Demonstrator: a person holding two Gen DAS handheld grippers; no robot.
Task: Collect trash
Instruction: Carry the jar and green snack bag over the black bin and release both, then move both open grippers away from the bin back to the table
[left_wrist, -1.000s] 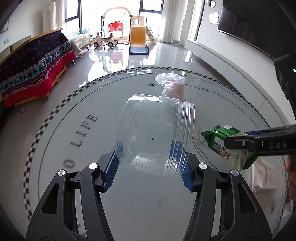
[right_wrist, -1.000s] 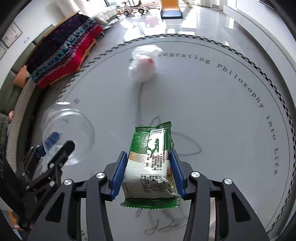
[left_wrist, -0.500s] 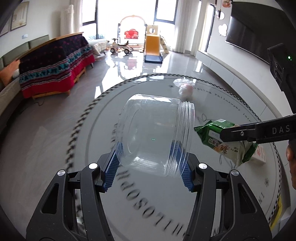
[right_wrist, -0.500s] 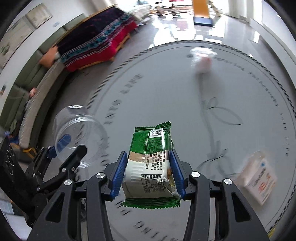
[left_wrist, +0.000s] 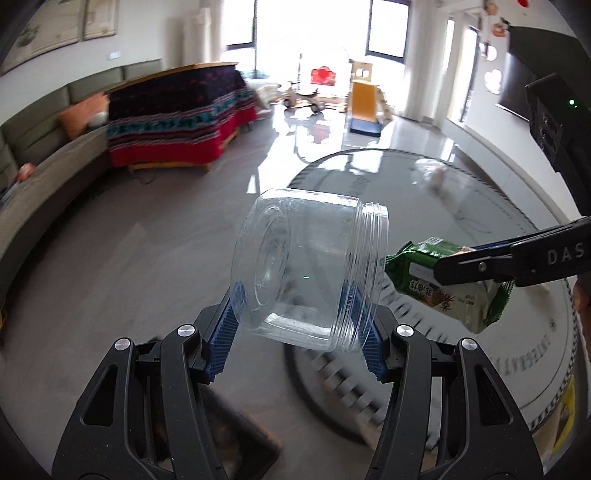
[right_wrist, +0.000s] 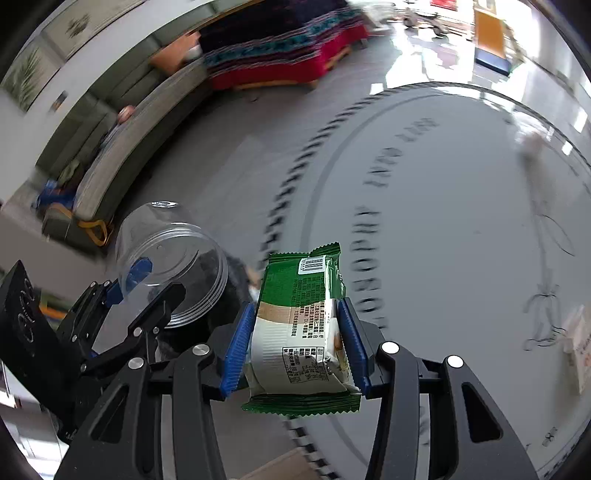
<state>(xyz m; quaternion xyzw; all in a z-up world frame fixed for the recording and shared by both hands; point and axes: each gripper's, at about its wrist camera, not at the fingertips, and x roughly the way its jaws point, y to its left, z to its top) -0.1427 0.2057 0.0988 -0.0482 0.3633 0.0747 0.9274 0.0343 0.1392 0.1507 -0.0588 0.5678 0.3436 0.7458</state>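
Observation:
My left gripper (left_wrist: 295, 317) is shut on a clear plastic jar (left_wrist: 306, 266) held on its side, mouth to the right, over the floor beside the round table (left_wrist: 480, 206). The jar also shows in the right wrist view (right_wrist: 170, 273). My right gripper (right_wrist: 295, 350) is shut on a green and white snack packet (right_wrist: 303, 325), held above the table's left edge. In the left wrist view the packet (left_wrist: 436, 284) sits just right of the jar's mouth. A crumpled clear bag (left_wrist: 432, 173) with something pink lies blurred at the table's far side.
A white tissue pack (right_wrist: 580, 354) lies at the table's right edge. A dark bin-like shape (left_wrist: 229, 446) sits on the floor below my left gripper. A sofa (left_wrist: 44, 177) and a red-covered bench (left_wrist: 181, 122) stand to the left.
Both grippers have swung left and lifted away from the table's middle, carrying the jar and the packet. The jar now hangs over the floor; the packet is closer to its mouth.

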